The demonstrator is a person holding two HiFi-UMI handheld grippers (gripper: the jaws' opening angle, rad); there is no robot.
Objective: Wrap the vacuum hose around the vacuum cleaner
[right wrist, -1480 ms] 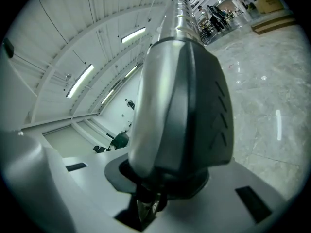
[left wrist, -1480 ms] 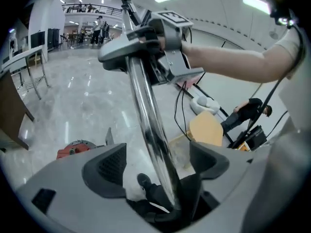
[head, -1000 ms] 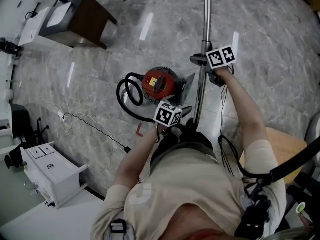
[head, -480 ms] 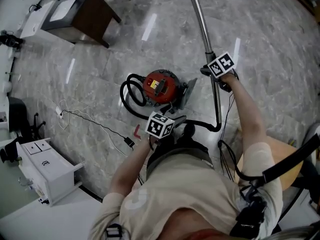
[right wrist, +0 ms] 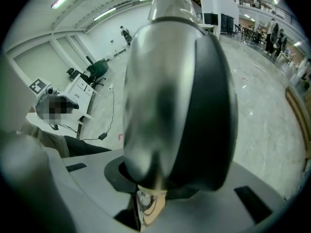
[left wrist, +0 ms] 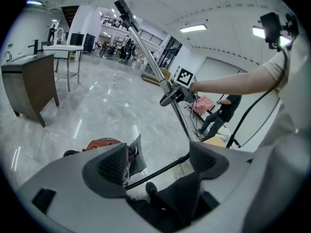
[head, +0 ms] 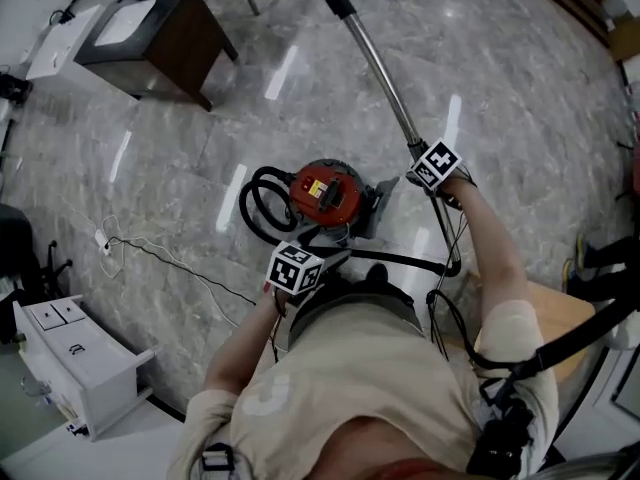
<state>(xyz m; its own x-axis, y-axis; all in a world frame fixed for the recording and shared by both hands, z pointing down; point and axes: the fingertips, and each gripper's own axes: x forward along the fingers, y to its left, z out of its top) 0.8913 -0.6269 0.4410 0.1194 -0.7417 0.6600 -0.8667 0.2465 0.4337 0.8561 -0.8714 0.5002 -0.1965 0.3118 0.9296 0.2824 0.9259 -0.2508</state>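
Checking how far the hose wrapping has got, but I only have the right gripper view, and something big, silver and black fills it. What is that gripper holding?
Observer: The right gripper is shut on the vacuum's metal tube, which slants up and away from the person.
Operator: Is the left one holding the hose?
Observer: No. The left gripper has its jaws apart; the black hose runs across beyond them, ungripped.
Operator: And the vacuum cleaner?
Observer: The red vacuum cleaner stands on the floor in front of the person, with a loop of hose beside it, not wound around it.
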